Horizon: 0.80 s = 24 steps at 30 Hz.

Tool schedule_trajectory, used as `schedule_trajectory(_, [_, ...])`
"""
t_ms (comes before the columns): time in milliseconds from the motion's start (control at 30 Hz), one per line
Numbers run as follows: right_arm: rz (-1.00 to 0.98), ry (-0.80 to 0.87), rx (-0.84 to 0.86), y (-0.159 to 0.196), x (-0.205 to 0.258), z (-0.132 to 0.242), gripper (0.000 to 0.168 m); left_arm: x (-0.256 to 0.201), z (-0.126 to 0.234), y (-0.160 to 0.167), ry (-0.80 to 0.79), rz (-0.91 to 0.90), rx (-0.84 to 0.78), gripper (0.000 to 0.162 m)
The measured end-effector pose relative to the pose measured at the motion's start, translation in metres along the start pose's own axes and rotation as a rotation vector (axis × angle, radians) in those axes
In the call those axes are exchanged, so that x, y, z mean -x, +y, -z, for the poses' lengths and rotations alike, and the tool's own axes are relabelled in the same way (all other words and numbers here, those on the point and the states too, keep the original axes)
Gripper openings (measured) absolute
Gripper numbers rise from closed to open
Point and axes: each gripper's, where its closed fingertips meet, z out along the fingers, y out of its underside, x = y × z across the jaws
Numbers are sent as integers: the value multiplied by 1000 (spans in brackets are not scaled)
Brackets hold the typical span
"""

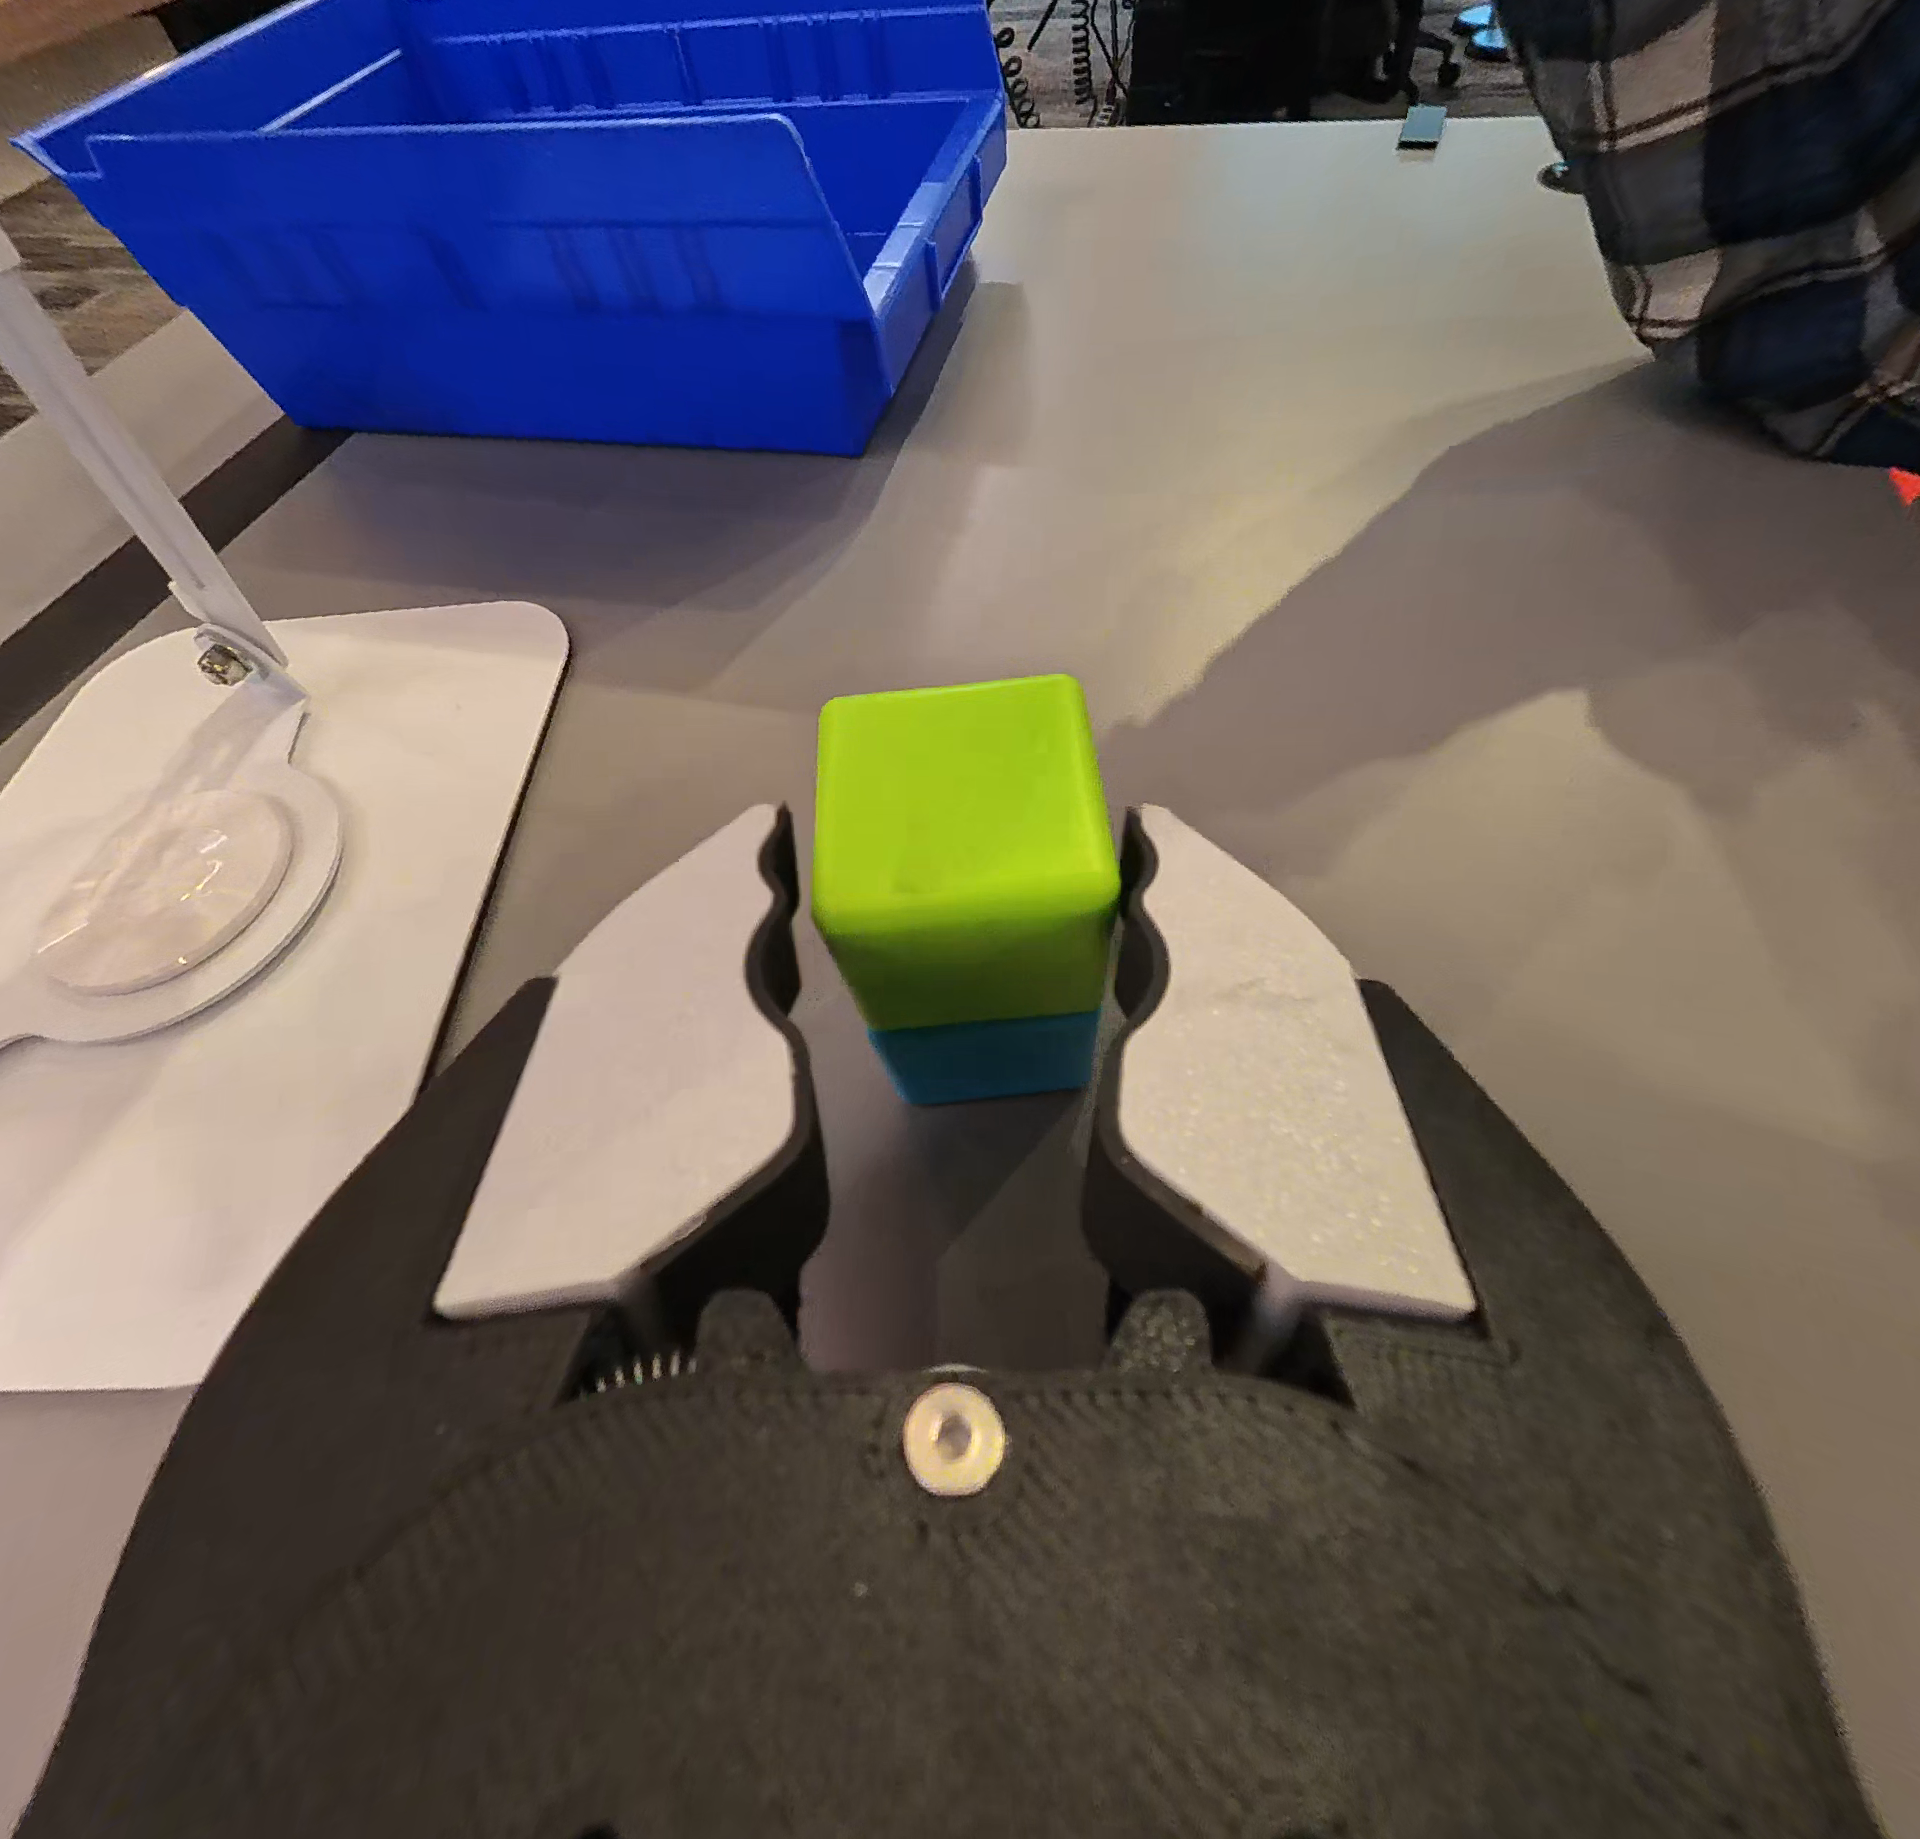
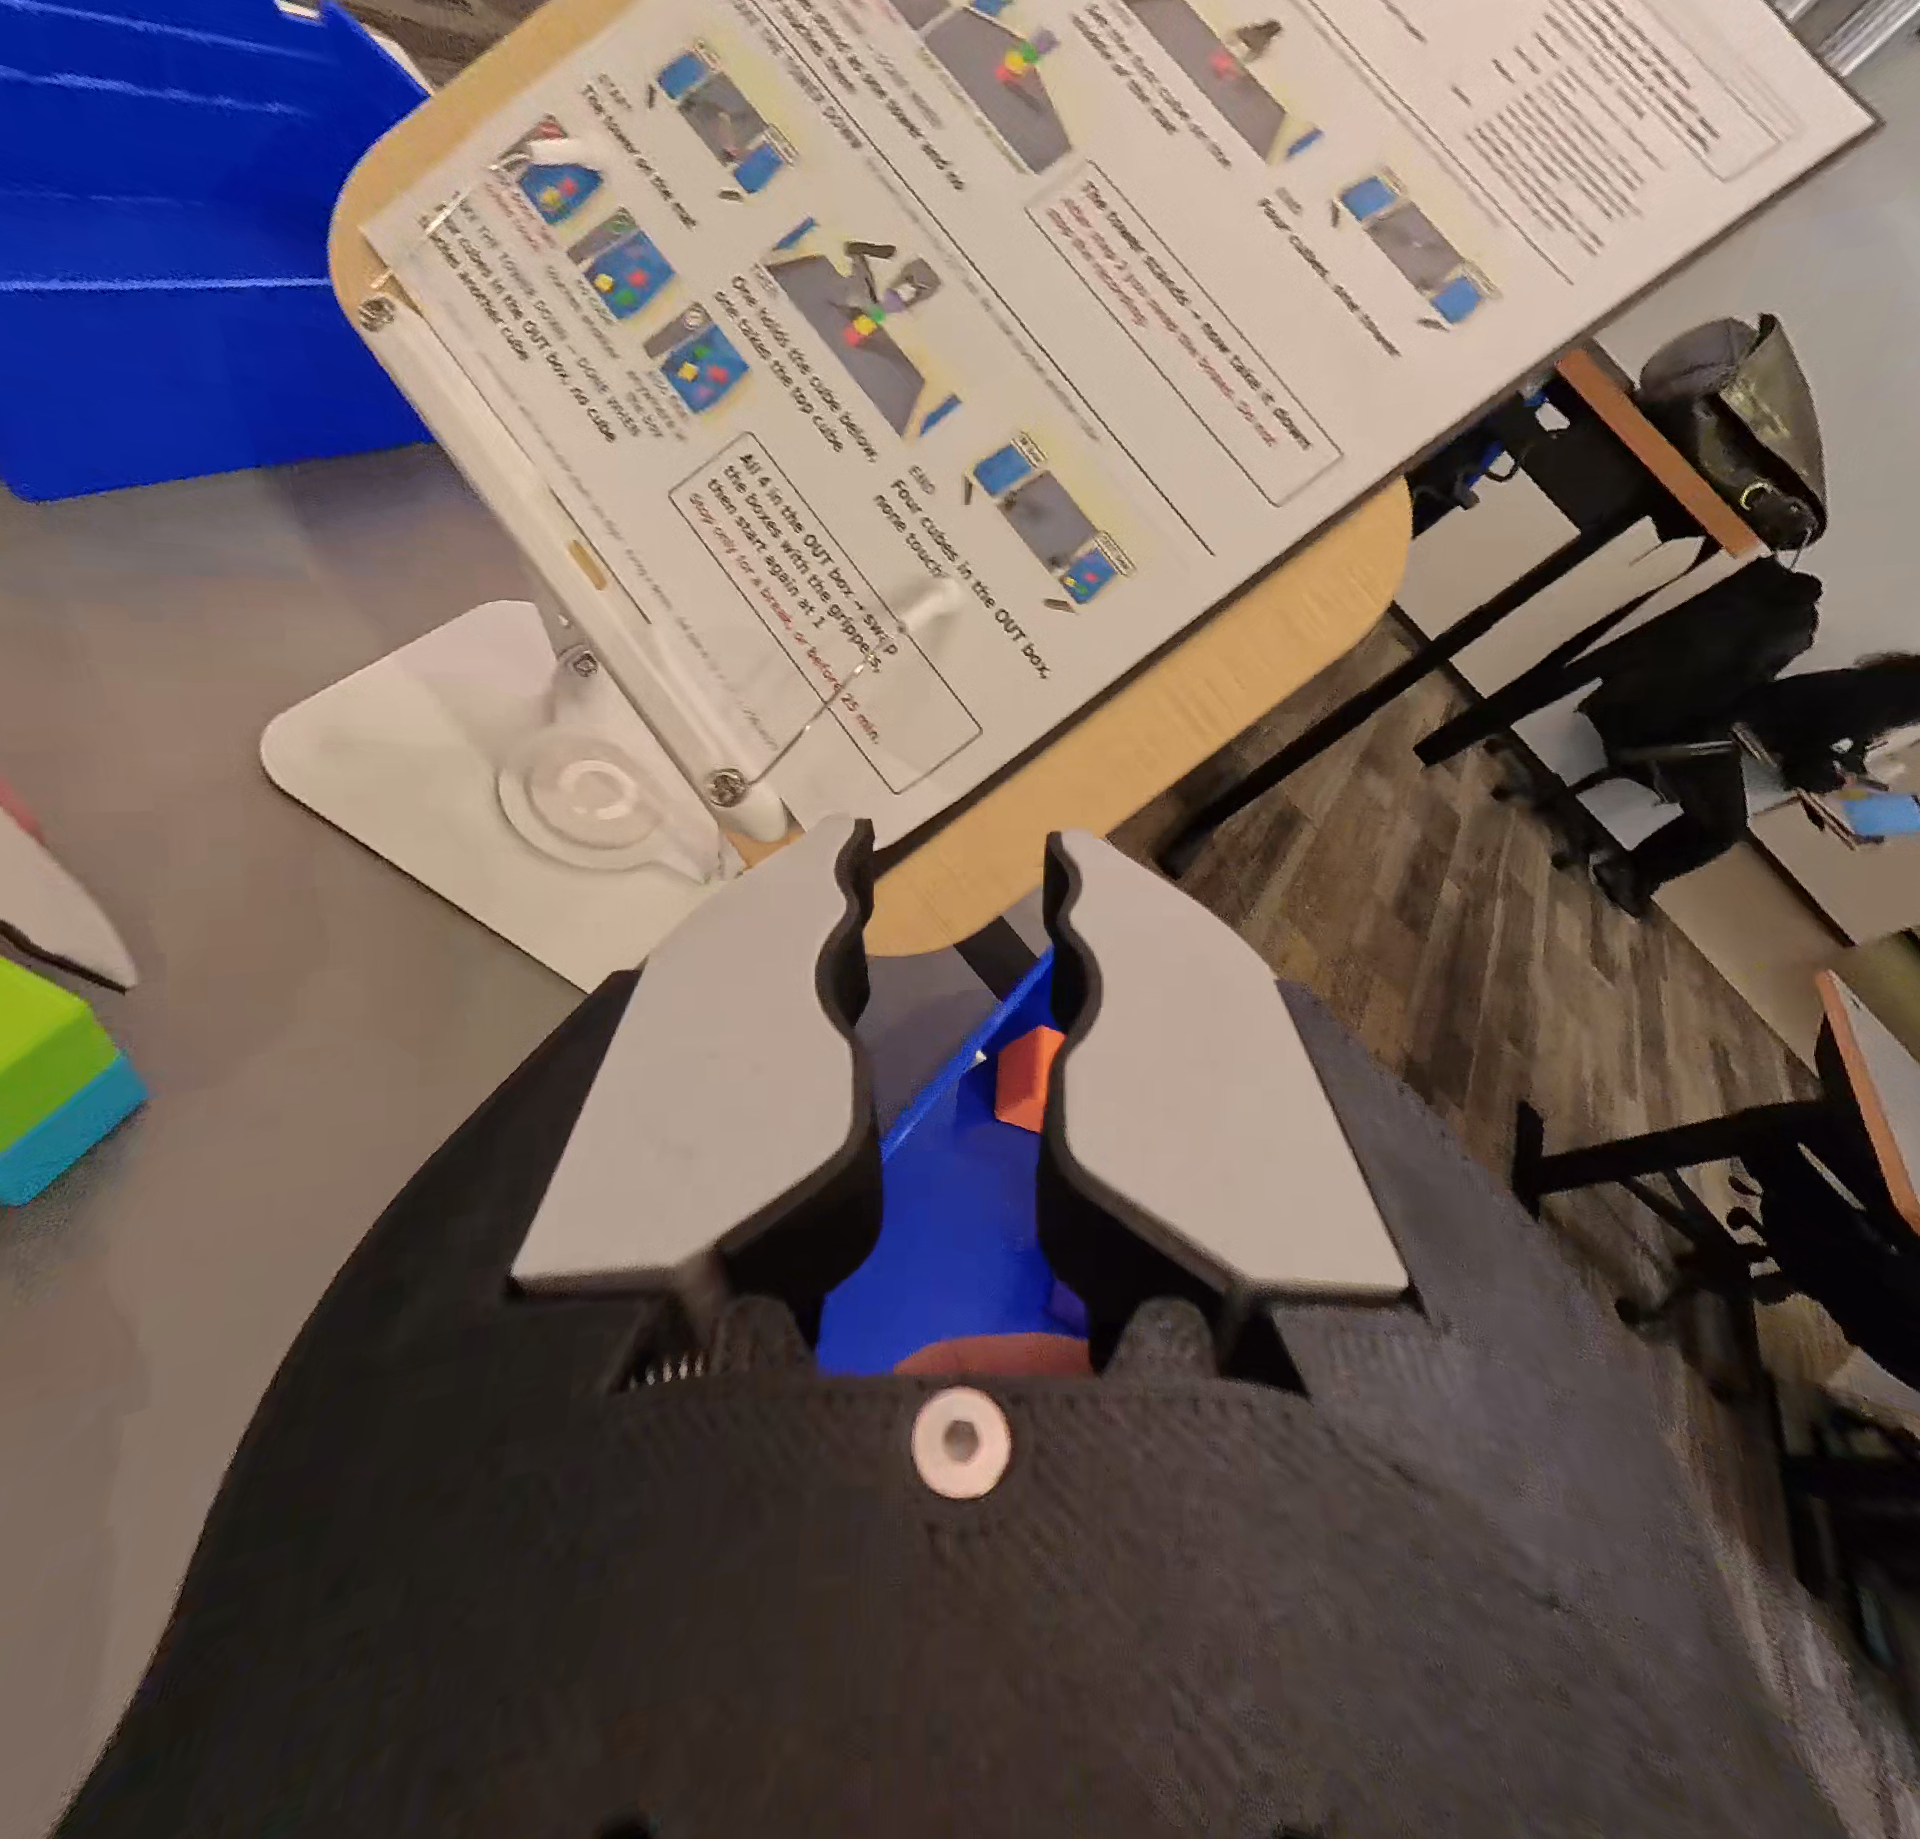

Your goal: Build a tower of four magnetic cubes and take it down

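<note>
Grey desk (image 1: 1299,355), blue bin (image 1: 582,262) at far left, white stand base (image 1: 343,750) beside it; wood-plank floor (image 2: 1455,958) past the desk edge. Left tongs (image 1: 961,854) level, gripping the green cube (image 1: 961,823), which sits on a teal cube (image 1: 982,1062). Right tongs (image 2: 956,885) tilted, narrow gap, holding nothing, over another blue bin (image 2: 935,1218) with an orange cube (image 2: 1029,1077) inside.
</note>
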Motion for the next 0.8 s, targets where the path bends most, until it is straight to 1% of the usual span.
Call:
schedule_trajectory(133, [14,-26,-5,-4,10,-2,31,-1,4,-2,18,22,-13,68])
schedule_trajectory(267, [29,-58,-1,-4,18,-4,30,-3,4,10,29,15,65,72])
schedule_trajectory(333, [42,-103,4,-4,29,-5,31,-7,2,21,53,20,126,73])
schedule_trajectory(400, [59,-196,24,-2,48,-7,32,-10,-1,27,62,-3,169,73])
schedule_trajectory(500, [100,-377,62,5,88,-10,34,-10,-3,31,57,-12,196,66])
schedule_trajectory(533, [122,-428,74,8,100,-12,34,-10,-4,32,55,-9,204,60])
schedule_trajectory(567, [146,-472,86,11,113,-14,35,-7,-4,33,43,-7,215,51])
schedule_trajectory(700, [261,-665,153,29,167,-19,39,-7,-5,34,45,-11,223,49])
schedule_trajectory(800, [347,-842,215,49,214,-17,48,-7,-5,34,48,-6,224,49])
